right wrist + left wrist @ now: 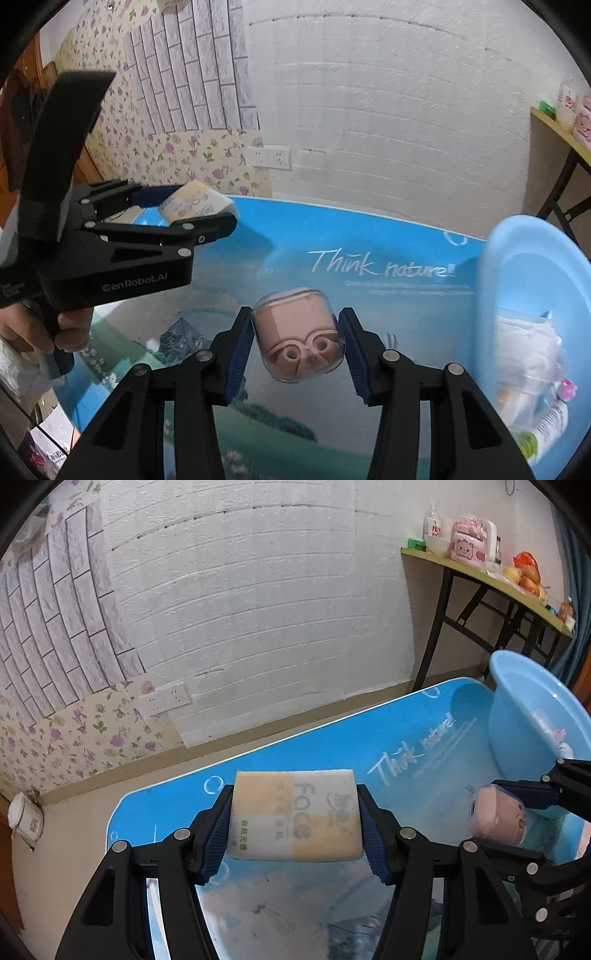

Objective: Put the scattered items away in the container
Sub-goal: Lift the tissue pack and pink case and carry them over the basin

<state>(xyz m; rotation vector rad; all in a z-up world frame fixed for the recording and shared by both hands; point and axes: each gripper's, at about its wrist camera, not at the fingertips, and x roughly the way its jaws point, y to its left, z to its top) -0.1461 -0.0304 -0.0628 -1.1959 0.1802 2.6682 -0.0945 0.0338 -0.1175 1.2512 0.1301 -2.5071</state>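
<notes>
Room: white brick-pattern wall, floral paper low at left. Work surface was a blue printed counter (332,738) lettered "Think nature!".

Left to right, left wrist view: left gripper (295,823) had its fingers (216,834) pressed on both short sides of a tissue pack (295,812), cream and white, held clear above the counter, fingers roughly half spread. Further right, the right gripper (517,801) carried a pink case (498,818), blurred. At far right stood the light-blue basin (517,709); its contents were smeared here and could not be read. A side table (480,576) with a pink appliance and fruit stood behind, well apart.

Right wrist view: a hand (29,325) gripped the left gripper's handle at left, a detail the left view did not give. Centre, the right gripper's narrow-set fingers (238,354) clamped the pink earbud case in its clear shell, above the counter. Basin at right: inside lay a white wrapped packet (528,339), a small pink flower-shaped piece (567,389), and a white tube with green print (543,428). Both held items were outside the basin, left of it.
</notes>
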